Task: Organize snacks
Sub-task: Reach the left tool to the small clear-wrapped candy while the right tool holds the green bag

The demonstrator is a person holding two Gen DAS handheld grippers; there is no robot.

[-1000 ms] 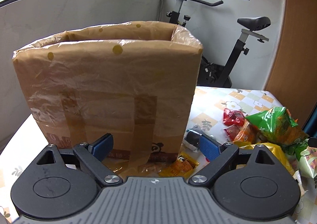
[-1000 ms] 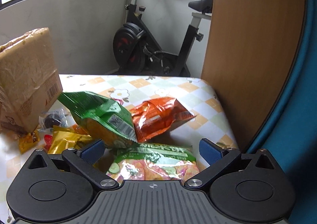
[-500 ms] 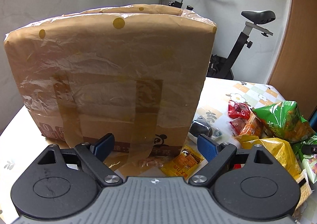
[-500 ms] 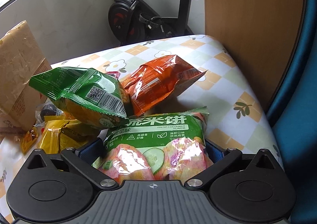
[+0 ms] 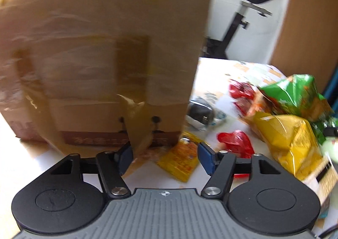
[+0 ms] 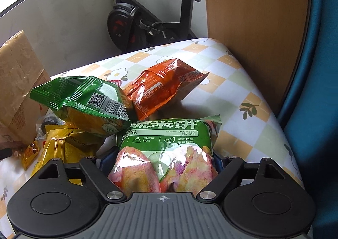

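Observation:
In the left wrist view a tall cardboard box wrapped in plastic fills the left. My left gripper is low at its base with its jaws closing. A small yellow-orange packet lies between the fingers, and a loose tape flap hangs by the left fingertip. In the right wrist view my right gripper has its jaws closing on a green cucumber rice-cracker bag, which fills the gap and covers both pads.
Behind the cracker bag lie a green chip bag, an orange bag and a yellow bag on the checked tablecloth. Red packets and a dark packet lie beside the box. An exercise bike, a wooden panel and a blue chair border the table.
The left gripper dropped towards the box base and its jaws narrowed around the small yellow packet. The right gripper tipped down over the rice-cracker bag and its jaws closed in on it.

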